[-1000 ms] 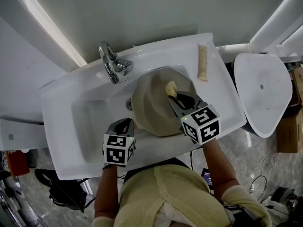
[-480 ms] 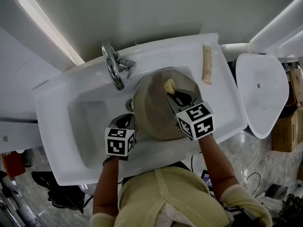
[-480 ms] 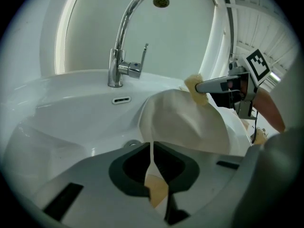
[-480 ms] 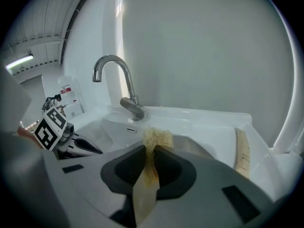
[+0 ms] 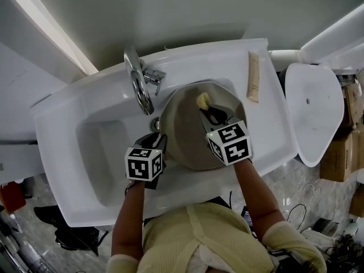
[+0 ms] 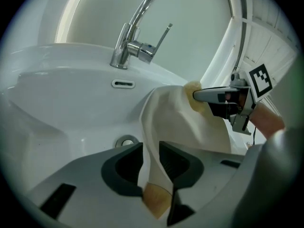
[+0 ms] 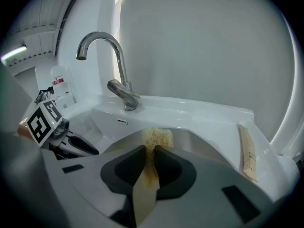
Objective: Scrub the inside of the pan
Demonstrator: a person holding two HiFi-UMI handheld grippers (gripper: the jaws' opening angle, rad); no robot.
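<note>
**Scrubber climbs toward the pan's far rim**
The right gripper (image 5: 208, 112), jaws pinching the scrubber (image 5: 203, 100), has pushed it farther up inside the pan (image 5: 185, 138), which is tilted in the sink (image 5: 96, 147) (the left gripper (image 5: 156, 140) stays clamped on the near rim); scrubbing appears mid-stroke.

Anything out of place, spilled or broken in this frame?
Nothing spilled or damaged. The pan stands tilted in the sink, but only because the left gripper clamps its rim while the right gripper holds a scrub pad to it.
</note>
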